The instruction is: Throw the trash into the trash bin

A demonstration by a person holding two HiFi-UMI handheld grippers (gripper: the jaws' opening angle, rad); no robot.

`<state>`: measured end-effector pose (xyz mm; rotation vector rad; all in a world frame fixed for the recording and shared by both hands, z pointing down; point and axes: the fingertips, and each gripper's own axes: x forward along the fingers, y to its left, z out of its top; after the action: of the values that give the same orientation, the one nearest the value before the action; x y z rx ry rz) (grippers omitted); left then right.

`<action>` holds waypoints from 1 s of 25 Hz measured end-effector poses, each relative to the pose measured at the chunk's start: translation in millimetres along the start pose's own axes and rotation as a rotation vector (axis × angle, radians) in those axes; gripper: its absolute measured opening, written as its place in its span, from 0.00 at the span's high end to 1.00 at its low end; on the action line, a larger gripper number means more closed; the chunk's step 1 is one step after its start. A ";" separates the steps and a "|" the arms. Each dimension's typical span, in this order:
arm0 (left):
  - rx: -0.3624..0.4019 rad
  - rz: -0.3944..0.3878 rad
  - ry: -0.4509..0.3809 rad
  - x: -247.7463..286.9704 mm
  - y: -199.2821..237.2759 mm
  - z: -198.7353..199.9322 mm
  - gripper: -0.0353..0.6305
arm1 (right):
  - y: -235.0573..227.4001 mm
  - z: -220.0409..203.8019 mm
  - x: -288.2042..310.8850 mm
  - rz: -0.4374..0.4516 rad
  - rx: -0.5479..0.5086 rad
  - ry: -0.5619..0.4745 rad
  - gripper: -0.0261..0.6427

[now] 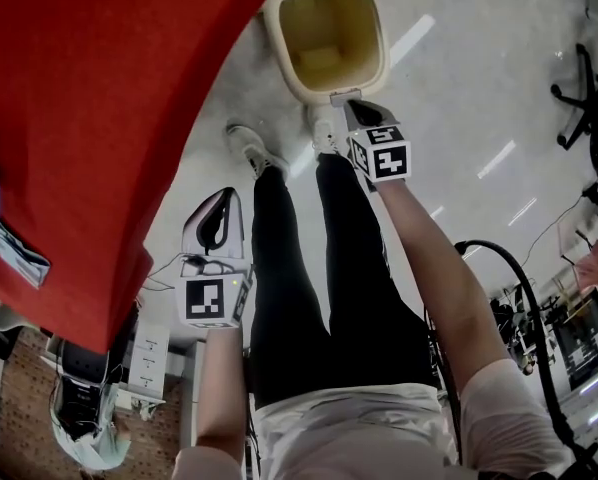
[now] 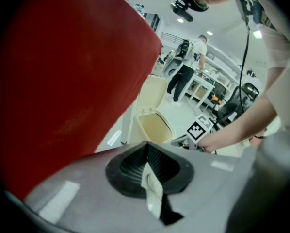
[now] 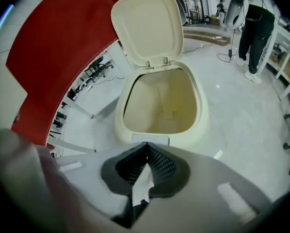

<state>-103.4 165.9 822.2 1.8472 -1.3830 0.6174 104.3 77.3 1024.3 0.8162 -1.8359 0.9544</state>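
Right claw [image 3: 146, 155] pressed together on a white crumpled paper scrap [image 3: 142, 181]. Open cream plastic bin [image 3: 202, 113] lies just ahead, below. Recommend centring over its mouth, then spreading fully.

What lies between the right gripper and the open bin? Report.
Nothing; that stretch is bare. In the right gripper view the right gripper, shut on a white scrap, sits just short of the bin.

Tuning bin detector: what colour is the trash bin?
Cream trash bin, yellower inside, lid up; shows best in right gripper view.
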 end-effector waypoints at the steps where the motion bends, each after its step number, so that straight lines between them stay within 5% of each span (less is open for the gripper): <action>1: 0.001 0.002 -0.004 -0.1 -0.6 0.2 0.94 | -1.8 1.0 -1.2 0.000 0.003 -0.003 0.96; 13: 0.050 -0.026 -0.042 -14.8 -17.4 36.2 0.94 | -10.4 34.3 -55.2 0.006 -0.042 -0.063 0.96; 25: 0.062 -0.039 -0.097 -80.9 -43.1 87.7 0.94 | 32.0 65.9 -187.9 0.039 -0.113 -0.158 0.96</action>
<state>-91.4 151.6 696.8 1.9717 -1.4008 0.5632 124.8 63.7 824.1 0.8079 -2.0289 0.8216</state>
